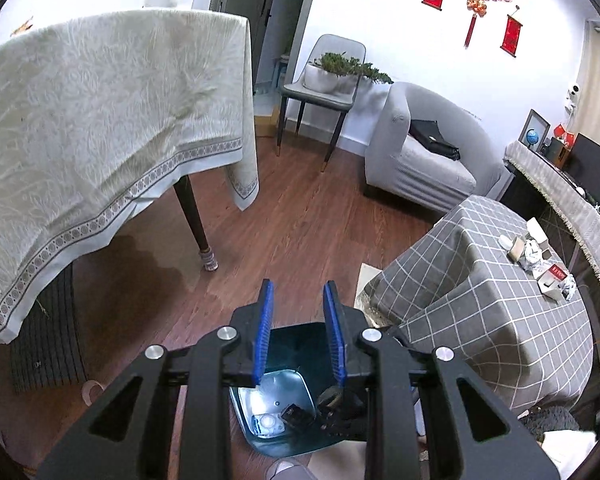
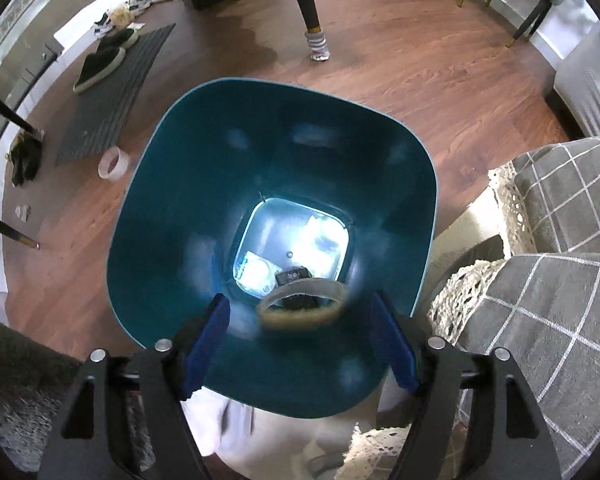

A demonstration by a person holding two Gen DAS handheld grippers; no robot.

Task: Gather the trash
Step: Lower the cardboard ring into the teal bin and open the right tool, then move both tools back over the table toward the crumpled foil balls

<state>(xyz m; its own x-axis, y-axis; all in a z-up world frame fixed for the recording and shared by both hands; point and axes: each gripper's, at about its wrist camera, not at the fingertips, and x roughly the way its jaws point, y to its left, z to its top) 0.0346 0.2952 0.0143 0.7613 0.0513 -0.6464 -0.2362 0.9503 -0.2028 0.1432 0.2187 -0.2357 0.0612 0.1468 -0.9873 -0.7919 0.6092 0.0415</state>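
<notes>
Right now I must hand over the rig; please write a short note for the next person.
Right tool: open, over the teal bin; a tape ring is blurred between its fingers, apparently dropping in.
Left tool: open, empty, above the same bin.
Done: some trash lies at the bin bottom.
Left: crumpled trash on the checkered table, and another tape roll on the floor.

The bin (image 2: 172, 208) is deep teal — its base pale blue-white. The floor (image 2: 420, 72) is reddish-brown wood; one bench (image 1: 500, 312) wears grey cloth checked in white.
</notes>
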